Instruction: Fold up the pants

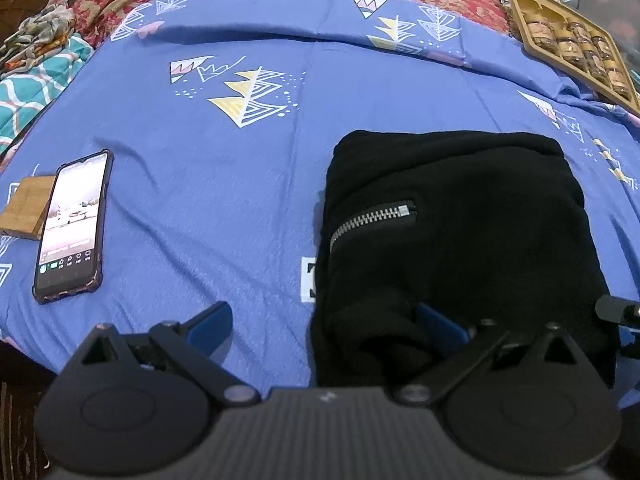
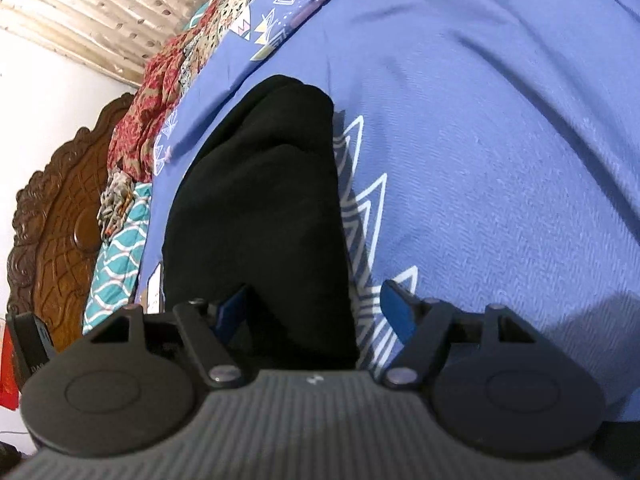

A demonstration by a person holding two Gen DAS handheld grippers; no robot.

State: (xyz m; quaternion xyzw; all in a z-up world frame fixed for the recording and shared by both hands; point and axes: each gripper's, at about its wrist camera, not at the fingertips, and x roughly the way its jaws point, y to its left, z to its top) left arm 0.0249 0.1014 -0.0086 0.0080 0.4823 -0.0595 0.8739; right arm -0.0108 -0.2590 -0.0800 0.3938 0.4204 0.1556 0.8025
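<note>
The black pants (image 1: 460, 232) lay folded into a thick, roughly square bundle on the blue patterned bedsheet (image 1: 224, 184), at about 1 o'clock from the left tool (image 1: 326, 326). That tool stood wide open, its left finger over bare sheet and its right finger against the bundle's near edge, gripping nothing. In the right wrist view the pants (image 2: 260, 208) ran from 12 toward 11 o'clock ahead of the right tool (image 2: 320, 312), which also stood wide open, the near fabric lying between its fingers unpinched. A silver zipper (image 1: 372, 220) slanted across the top layer. A phone (image 1: 72, 228) rested at 9 o'clock, a tray of jars (image 1: 572, 44) at 2 o'clock.
</note>
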